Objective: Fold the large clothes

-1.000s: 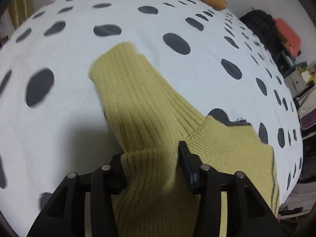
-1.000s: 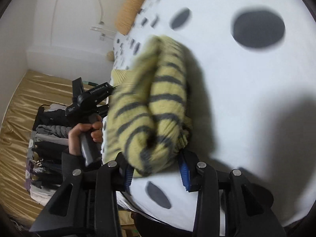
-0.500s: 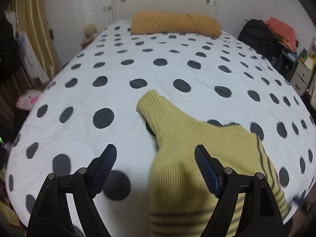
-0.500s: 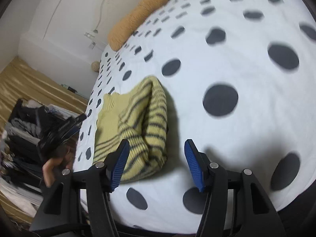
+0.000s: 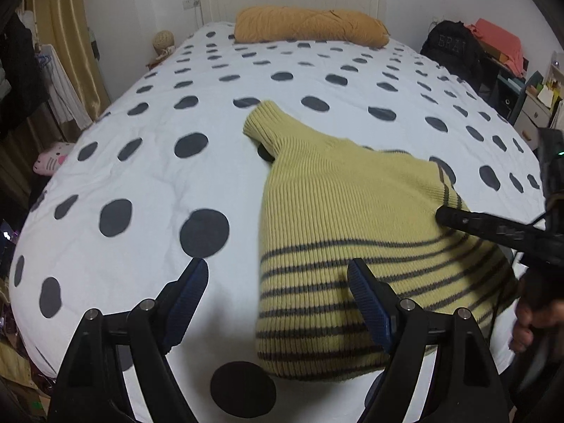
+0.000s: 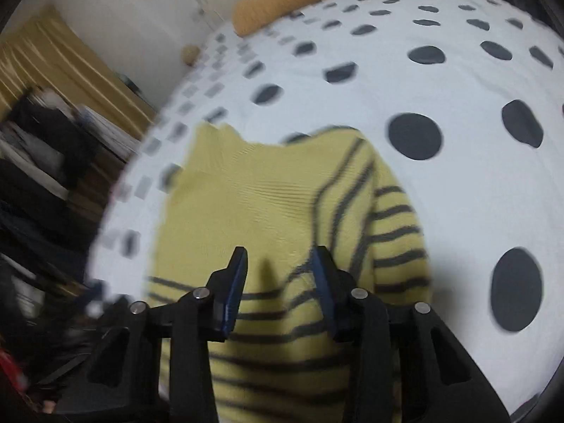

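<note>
Folded yellow striped sweater [image 5: 338, 232] on the bed [image 5: 148, 162], collar far. Left claw [image 5: 278, 303] apart at its near-left edge; right claw [image 6: 278, 289], jaws just narrowing, apparently unclamped above its middle, nearer.

Polka-dot bed [image 5: 148, 176]: folded yellow sweater [image 5: 335, 211] (striped), orange bolster [image 5: 310, 28], seemingly knitted.

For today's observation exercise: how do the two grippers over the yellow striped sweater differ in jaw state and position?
The left gripper stands wide open, half over the spotted bedspread, while the right gripper has just been closing and stands narrow. The left sits at the sweater's edge; the right is centred over it. Neither holds any cloth. Both have blue pads.
</note>
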Motion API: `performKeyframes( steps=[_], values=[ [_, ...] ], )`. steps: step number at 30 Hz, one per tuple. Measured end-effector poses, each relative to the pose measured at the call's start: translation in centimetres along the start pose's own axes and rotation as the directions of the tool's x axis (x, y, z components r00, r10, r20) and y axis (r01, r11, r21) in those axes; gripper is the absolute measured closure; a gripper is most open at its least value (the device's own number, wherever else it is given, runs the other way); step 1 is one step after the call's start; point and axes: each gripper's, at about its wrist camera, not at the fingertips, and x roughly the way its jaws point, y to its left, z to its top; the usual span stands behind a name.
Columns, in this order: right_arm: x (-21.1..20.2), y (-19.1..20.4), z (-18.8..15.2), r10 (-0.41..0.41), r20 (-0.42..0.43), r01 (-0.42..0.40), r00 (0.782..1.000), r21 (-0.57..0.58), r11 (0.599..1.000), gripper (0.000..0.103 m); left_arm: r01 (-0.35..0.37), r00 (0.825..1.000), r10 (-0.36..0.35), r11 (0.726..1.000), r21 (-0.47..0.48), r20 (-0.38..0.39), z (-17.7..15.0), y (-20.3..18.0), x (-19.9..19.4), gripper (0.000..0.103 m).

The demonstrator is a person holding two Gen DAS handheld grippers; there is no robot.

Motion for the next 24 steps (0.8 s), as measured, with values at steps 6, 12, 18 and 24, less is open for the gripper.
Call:
performKeyframes(
  steps=[6,12,18,24],
  values=[
    [-0.3,-2.9,-0.2,-0.034,-0.016,0.035,0.999,0.04,0.999,0.079,0.034,0.999,-0.035,0.999,-0.03,-0.027,-0.8,0.2,1.2,0.021],
    [-5.4,1.6,-2.6,-0.15,0.115,0.158,0.982,-0.069,0.985,0.075,0.097,0.995,-0.094,0.991,-0.09,0.038,-1.1,0.8,-1.4,0.02],
    [-5.7,2.5,-6.5,-0.232,0.092,0.244,0.968,-0.149,0.958,0.073,0.104,0.993,-0.109,0.99,-0.099,-0.041,-3.4,-0.2,1.4,0.015],
    [-4.4,1.4,-7.6,-0.307,0.073,0.315,0.949,-0.17,0.934,0.051,0.098,0.994,-0.104,0.981,-0.169,-0.027,-5.1,0.6,2.6,0.007]
  ],
)
